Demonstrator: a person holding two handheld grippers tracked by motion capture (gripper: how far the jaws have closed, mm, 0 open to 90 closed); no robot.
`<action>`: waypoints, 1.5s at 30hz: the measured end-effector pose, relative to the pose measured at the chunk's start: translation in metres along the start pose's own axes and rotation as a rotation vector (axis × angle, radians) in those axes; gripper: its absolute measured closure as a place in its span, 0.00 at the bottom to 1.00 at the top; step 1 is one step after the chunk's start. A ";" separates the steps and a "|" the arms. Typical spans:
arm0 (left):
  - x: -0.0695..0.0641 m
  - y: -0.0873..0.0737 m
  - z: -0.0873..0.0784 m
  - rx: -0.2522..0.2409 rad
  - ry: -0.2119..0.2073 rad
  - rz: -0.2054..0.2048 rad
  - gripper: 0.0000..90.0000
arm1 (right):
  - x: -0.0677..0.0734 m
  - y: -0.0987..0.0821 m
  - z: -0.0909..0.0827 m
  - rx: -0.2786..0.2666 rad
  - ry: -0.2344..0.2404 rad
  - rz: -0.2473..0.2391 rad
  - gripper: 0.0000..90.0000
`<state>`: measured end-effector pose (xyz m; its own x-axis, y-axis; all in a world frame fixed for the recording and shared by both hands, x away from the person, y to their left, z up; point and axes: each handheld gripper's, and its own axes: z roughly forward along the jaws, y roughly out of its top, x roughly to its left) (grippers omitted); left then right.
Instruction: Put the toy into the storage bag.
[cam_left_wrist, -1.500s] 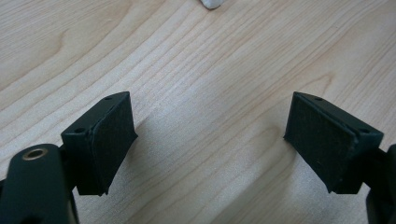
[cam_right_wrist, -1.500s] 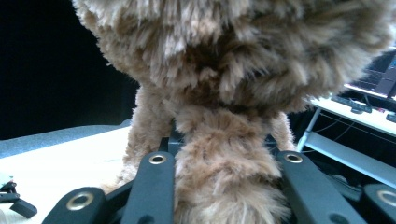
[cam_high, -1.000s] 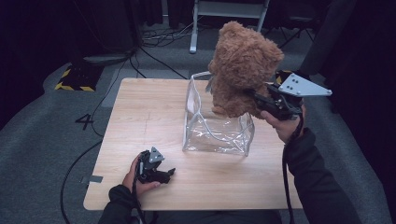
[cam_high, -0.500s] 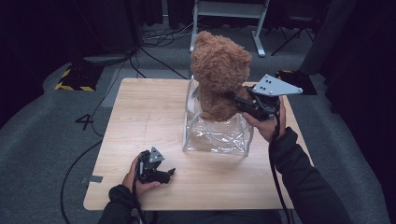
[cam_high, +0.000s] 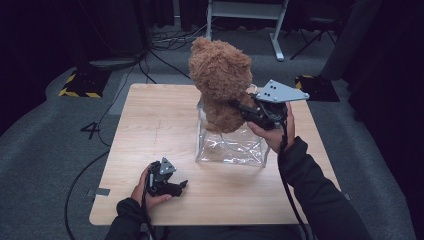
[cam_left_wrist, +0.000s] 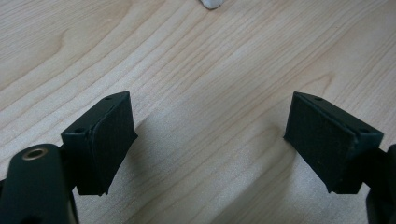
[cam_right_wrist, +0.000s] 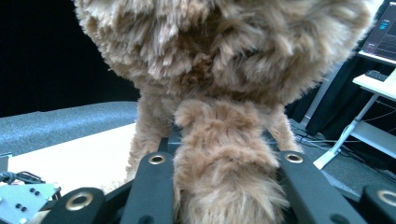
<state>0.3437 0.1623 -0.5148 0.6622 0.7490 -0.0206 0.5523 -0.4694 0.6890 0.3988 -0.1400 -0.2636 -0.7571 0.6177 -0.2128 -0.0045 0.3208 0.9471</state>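
Two grippers are yours to watch in the high view. Your right gripper (cam_high: 239, 107) has its jaws clamped on the brown teddy bear (cam_high: 221, 82), which hangs above the clear plastic bag (cam_high: 231, 145) standing open near the middle of the wooden table (cam_high: 150, 125). The bear sits at nine o'clock from your right hand. Your left gripper (cam_high: 181, 187) rests on the table at seven o'clock from the bag, well apart from it, holding nothing. Grey carpet surrounds the table, with cables (cam_high: 165, 55) and a yellow-and-black striped plate (cam_high: 80, 85) off toward eleven o'clock.

From the left gripper view, your fingers (cam_left_wrist: 109, 140) stand wide apart over bare wood grain.

From the right gripper view, your jaws pinch a furry limb (cam_right_wrist: 224, 172) of the bear between them, the body rising at twelve o'clock. Dark curtains lie behind.
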 end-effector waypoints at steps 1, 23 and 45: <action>0.000 0.000 0.000 0.000 0.000 0.000 0.18 | 0.000 0.000 0.000 0.000 0.000 0.000 0.78; 0.000 0.000 0.000 0.000 0.002 -0.003 0.18 | -0.028 -0.041 -0.005 0.044 0.002 0.175 0.76; 0.000 0.000 0.000 0.000 0.002 -0.003 0.18 | -0.017 -0.072 0.028 0.292 -0.001 0.126 0.70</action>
<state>0.3434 0.1623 -0.5148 0.6599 0.7510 -0.0213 0.5541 -0.4673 0.6889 0.4304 -0.1533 -0.3350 -0.7394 0.6661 -0.0985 0.2771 0.4343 0.8571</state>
